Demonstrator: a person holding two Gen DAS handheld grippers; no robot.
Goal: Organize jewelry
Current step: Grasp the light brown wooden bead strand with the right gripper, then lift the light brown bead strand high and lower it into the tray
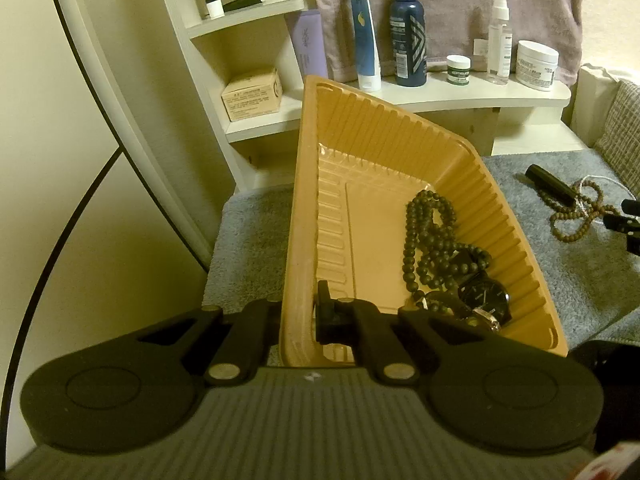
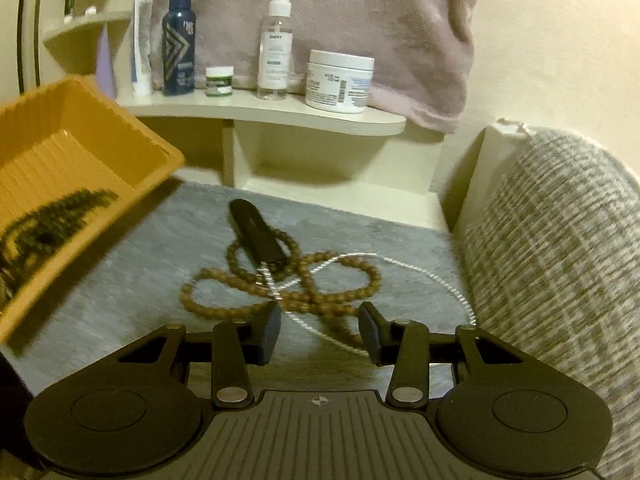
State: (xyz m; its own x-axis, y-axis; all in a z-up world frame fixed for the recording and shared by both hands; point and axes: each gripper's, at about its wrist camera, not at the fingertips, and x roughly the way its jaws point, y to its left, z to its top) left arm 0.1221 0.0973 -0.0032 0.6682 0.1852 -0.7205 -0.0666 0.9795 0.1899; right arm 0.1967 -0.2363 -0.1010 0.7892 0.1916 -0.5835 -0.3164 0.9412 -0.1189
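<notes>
My left gripper (image 1: 298, 316) is shut on the near wall of an orange plastic tray (image 1: 304, 208) and holds it tilted above the grey mat. Inside it lie a dark green bead necklace (image 1: 432, 236) and a black wristwatch (image 1: 484, 298). The tray also shows at the left of the right wrist view (image 2: 132, 136). My right gripper (image 2: 320, 332) is open and empty, just in front of a brown bead necklace (image 2: 320, 276), a thin white chain (image 2: 432, 276) and a black oblong case (image 2: 256, 236) on the mat.
A grey mat (image 2: 160, 248) covers the surface. A cream shelf (image 2: 260, 114) behind holds bottles, a spray bottle (image 2: 276, 40) and a white jar (image 2: 340, 80). A woven grey cushion (image 2: 560, 260) stands at the right. A mirror edge (image 1: 100, 120) is at the left.
</notes>
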